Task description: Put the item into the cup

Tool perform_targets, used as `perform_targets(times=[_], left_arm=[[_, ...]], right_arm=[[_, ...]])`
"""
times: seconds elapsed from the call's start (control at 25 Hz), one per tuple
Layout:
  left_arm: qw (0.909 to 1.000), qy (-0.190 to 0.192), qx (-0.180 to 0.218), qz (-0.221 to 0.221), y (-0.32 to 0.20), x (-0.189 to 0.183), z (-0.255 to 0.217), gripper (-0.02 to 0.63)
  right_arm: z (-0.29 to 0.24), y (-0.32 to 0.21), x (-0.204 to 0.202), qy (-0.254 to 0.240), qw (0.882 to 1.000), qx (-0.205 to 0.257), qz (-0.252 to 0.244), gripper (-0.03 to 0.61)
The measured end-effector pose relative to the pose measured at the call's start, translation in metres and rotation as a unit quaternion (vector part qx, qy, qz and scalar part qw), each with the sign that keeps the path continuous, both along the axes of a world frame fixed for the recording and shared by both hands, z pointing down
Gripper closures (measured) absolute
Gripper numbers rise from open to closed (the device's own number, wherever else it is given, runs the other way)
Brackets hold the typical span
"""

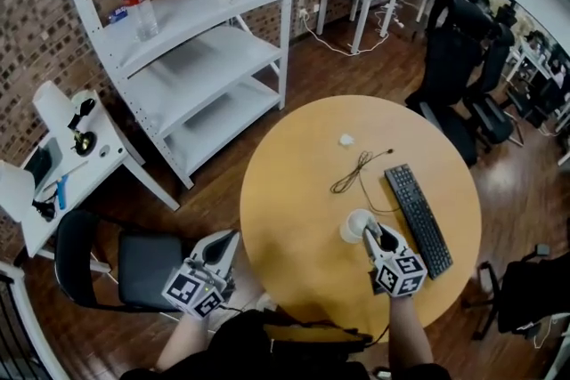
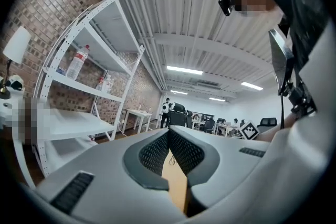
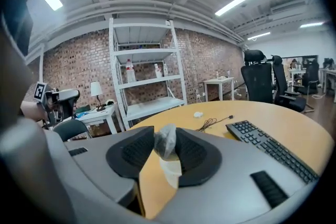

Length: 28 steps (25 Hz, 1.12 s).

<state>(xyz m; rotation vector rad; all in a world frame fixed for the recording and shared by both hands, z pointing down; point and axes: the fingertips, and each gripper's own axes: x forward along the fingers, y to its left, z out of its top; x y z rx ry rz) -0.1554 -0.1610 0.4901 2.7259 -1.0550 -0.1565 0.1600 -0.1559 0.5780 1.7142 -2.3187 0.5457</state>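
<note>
On the round wooden table [image 1: 294, 218] stands a white cup [image 1: 355, 227], also seen just beyond the right jaws as the cup [image 3: 171, 171]. My right gripper [image 1: 378, 238] hovers right beside the cup, and its pads press on a small grey item in clear wrap [image 3: 166, 139]. In the right gripper view, the gripper [image 3: 166, 147] holds that item just above the cup. My left gripper [image 1: 220, 250] hangs off the table's left edge. Seen in its own view, the left gripper [image 2: 169, 135] has its jaw tips together with nothing between them.
A black keyboard [image 1: 418, 219] lies right of the cup, a black cable [image 1: 355, 173] behind it, and a small white lump [image 1: 346, 140] farther back. A dark chair [image 1: 134, 267] stands by my left gripper. White shelves [image 1: 191, 31] rise at the back left.
</note>
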Motion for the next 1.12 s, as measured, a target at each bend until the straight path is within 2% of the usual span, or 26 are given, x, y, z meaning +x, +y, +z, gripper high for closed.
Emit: perform_targets(times=[0.08, 0.16, 0.28, 0.36, 0.56, 0.76, 0.92, 1.12], left_arm=[[0.9998, 0.008, 0.013, 0.009, 0.002, 0.007, -0.010, 0.621], [0.9998, -0.001, 0.016, 0.007, 0.002, 0.003, -0.010, 0.621], [0.9997, -0.008, 0.005, -0.021, -0.001, -0.017, -0.001, 0.621], [0.9990, -0.006, -0.005, -0.043, 0.000, -0.030, 0.005, 0.621], [0.9974, -0.010, -0.028, -0.066, 0.001, -0.045, 0.022, 0.621], [0.9991, -0.018, -0.019, -0.033, -0.006, -0.022, 0.018, 0.621], [0.9998, -0.014, -0.004, 0.011, -0.015, 0.011, 0.007, 0.621], [0.9975, -0.001, 0.009, 0.070, -0.011, 0.063, -0.008, 0.621]], right_arm=[[-0.006, -0.013, 0.009, 0.006, 1.000, 0.006, 0.006, 0.442], [-0.006, -0.023, 0.012, 0.007, 1.000, 0.006, 0.011, 0.442], [0.004, -0.032, 0.017, 0.011, 1.000, 0.002, 0.025, 0.435], [0.013, -0.034, 0.020, 0.013, 1.000, -0.004, 0.028, 0.382], [0.016, -0.034, 0.023, -0.015, 0.999, 0.003, 0.033, 0.380], [-0.007, -0.012, 0.038, -0.057, 0.996, 0.038, 0.065, 0.382], [-0.035, 0.022, 0.066, -0.097, 0.986, 0.087, 0.109, 0.382], [-0.062, 0.078, 0.113, -0.092, 0.971, 0.133, 0.174, 0.410]])
